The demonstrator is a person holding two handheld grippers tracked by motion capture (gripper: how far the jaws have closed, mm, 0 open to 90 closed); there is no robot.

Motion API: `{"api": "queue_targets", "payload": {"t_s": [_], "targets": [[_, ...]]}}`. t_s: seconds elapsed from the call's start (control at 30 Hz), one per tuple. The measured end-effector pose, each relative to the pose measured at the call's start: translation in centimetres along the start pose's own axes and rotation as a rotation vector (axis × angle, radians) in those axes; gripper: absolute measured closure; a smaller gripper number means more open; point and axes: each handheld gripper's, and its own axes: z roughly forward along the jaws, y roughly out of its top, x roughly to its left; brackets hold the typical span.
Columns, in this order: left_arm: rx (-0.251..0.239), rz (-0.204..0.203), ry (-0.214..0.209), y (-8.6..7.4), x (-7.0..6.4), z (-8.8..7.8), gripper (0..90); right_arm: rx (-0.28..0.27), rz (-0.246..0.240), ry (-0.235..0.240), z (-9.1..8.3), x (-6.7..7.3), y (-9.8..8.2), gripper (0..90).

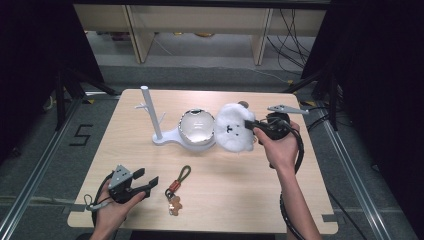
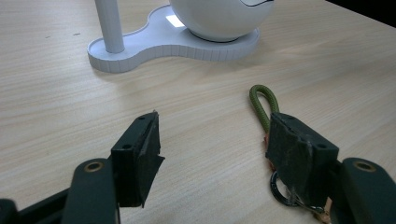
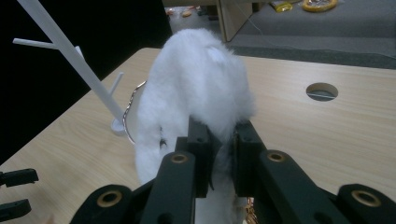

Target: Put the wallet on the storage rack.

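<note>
Right tool (image 3: pixel 219 154) pinches the white plush (image 1: pixel 234 127); left tool (image 2: pixel 219 154) gapes wide, empty

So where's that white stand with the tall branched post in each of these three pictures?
High view: the white stand sits at the table's middle, left of the fluffy white bear toy.
Left gripper view: its base and post foot lie at top centre.
Right gripper view: its branched post slants at upper left.
Shared landmark: the white globe on its base.

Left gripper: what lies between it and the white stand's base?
Bare tabletop. In the left gripper view, only wood grain separates the open left gripper from the white stand; the green-looped keychain lies off beside one jaw.
</note>
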Motion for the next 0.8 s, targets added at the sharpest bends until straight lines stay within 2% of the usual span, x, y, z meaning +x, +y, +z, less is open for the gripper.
{"api": "queue_targets", "payload": {"t_s": [0.13, 0.2, 0.27, 0.37, 0.43, 0.63, 0.67, 0.73, 0.8], "targets": [[-0.002, -0.002, 0.003, 0.0, 0.0, 0.0, 34.1, -0.009, -0.025, -0.001, 0.6, 0.2, 0.5, 81.6], [-0.002, -0.002, 0.003, 0.0, 0.0, 0.0, 34.1, -0.010, -0.010, 0.000, 0.7, 0.4, 0.6, 81.6], [-0.003, -0.003, 0.003, 0.0, 0.0, 0.0, 34.1, -0.018, -0.023, -0.001, 1.1, 0.6, 1.0, 81.6], [-0.003, -0.002, 0.003, 0.0, 0.1, 0.0, 34.1, -0.019, -0.017, 0.000, 1.2, 0.9, 1.2, 81.6], [-0.003, -0.003, 0.003, 0.0, 0.1, 0.0, 34.1, -0.036, -0.024, 0.014, 1.7, 1.1, 1.7, 81.6], [0.001, -0.001, 0.004, 0.0, 0.1, -0.1, 34.1, -0.027, -0.037, 0.021, 2.6, 1.6, 2.3, 81.6], [-0.004, -0.002, 0.001, 0.0, 0.1, 0.0, 34.1, -0.032, -0.055, 0.022, 2.9, 1.7, 2.4, 81.6], [-0.002, -0.001, 0.002, -0.1, 0.1, 0.0, 34.1, -0.024, -0.035, 0.028, 3.3, 2.0, 2.5, 81.5], [-0.005, -0.001, 0.000, 0.0, 0.1, -0.1, 34.1, -0.029, -0.044, 0.036, 3.8, 2.2, 2.7, 81.5]]}}
